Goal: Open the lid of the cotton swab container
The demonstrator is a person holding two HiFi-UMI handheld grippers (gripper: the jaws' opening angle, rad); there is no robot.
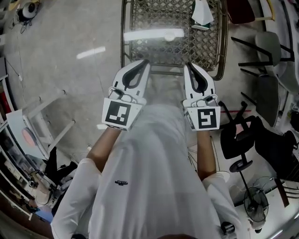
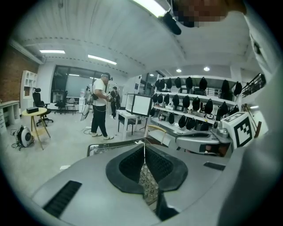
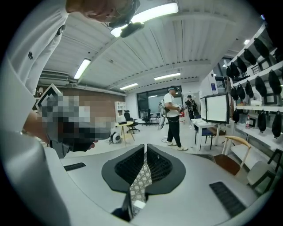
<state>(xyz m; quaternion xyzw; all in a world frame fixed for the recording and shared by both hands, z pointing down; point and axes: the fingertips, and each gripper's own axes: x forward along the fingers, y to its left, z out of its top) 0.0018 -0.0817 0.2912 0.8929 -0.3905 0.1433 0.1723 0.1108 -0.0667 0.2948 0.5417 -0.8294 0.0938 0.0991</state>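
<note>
Left gripper (image 1: 144, 63) fingers were clenched, empty | right gripper (image 1: 189, 66) fingers clenched, empty too | wicker counter (image 1: 154, 14) lay just beyond both fingertips | white item (image 1: 202, 13) on it past the right fingers, cotton swab container or not, couldn't tell

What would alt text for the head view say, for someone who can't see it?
Seen from above, a person in a white shirt holds a left claw and right claw, both shut and empty, pointed toward a lattice-top table. At right stand black chairs.
</note>
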